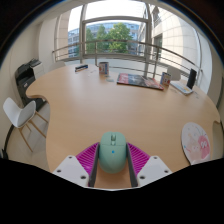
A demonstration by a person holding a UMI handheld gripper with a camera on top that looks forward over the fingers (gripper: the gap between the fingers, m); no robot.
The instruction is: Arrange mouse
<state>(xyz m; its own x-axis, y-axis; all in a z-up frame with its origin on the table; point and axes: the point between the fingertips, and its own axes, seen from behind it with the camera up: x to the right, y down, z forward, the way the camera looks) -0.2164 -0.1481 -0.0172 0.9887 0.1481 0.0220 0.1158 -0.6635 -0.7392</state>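
The gripper (112, 170) holds the mouse (112, 152) between its two fingers. Both magenta pads (88, 156) lie against the flanks of the mouse with no visible gap at either side, so the fingers are judged to be pinching it rather than standing loose about it.

The mouse is teal green. Its long axis runs straight ahead, parallel to the fingers, with one end pointing away from the camera toward the far side of the table (90, 100). Whether it is lifted or resting on the wood cannot be told.

The table is a wide pale wooden surface. A round pink mat (196, 141) lies near the fingers, to their right. A rectangular mat (140, 81) lies well beyond, near the far edge. A white chair (20, 115) stands at the left side.

Judgement: the mouse is in hand and aligned with the gripper, so the coming move turns on direction only. The round mat is the nearer candidate target, reached by a swing to the right
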